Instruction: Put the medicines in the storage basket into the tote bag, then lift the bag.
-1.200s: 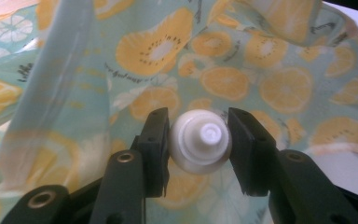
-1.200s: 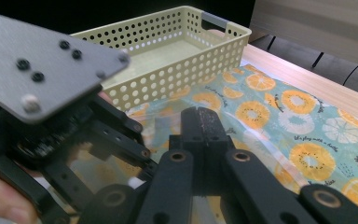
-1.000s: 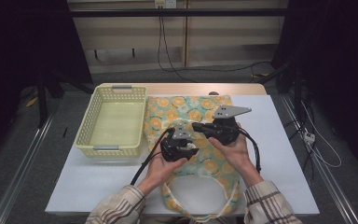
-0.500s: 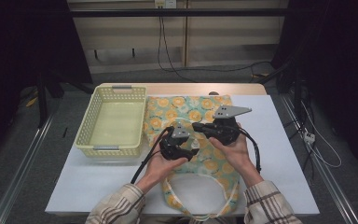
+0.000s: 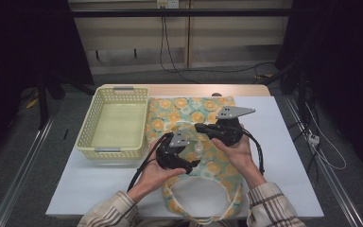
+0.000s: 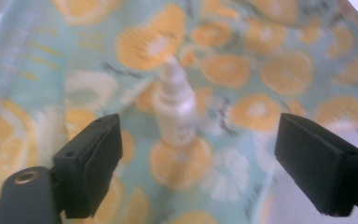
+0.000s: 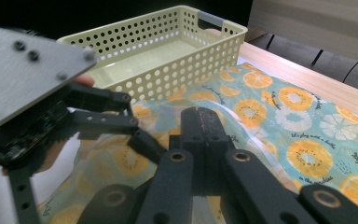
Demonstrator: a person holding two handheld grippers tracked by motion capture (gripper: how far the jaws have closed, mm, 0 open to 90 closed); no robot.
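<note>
My left gripper [image 6: 198, 154] has its jaws spread wide, hovering over a small clear bottle [image 6: 175, 109] that lies on the orange-print cloth bag [image 5: 189, 116]. My right gripper [image 7: 205, 126] has its jaws pressed together with nothing visible between them, and it sits just beside the left one above the bag. A pale yellow basket [image 5: 116, 94] stands on the white table [image 5: 283, 156], touching the bag's left edge.

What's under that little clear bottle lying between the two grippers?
The small clear bottle lies on the orange-print cloth, which covers the white table there. Anything beneath the cloth is hidden.
</note>
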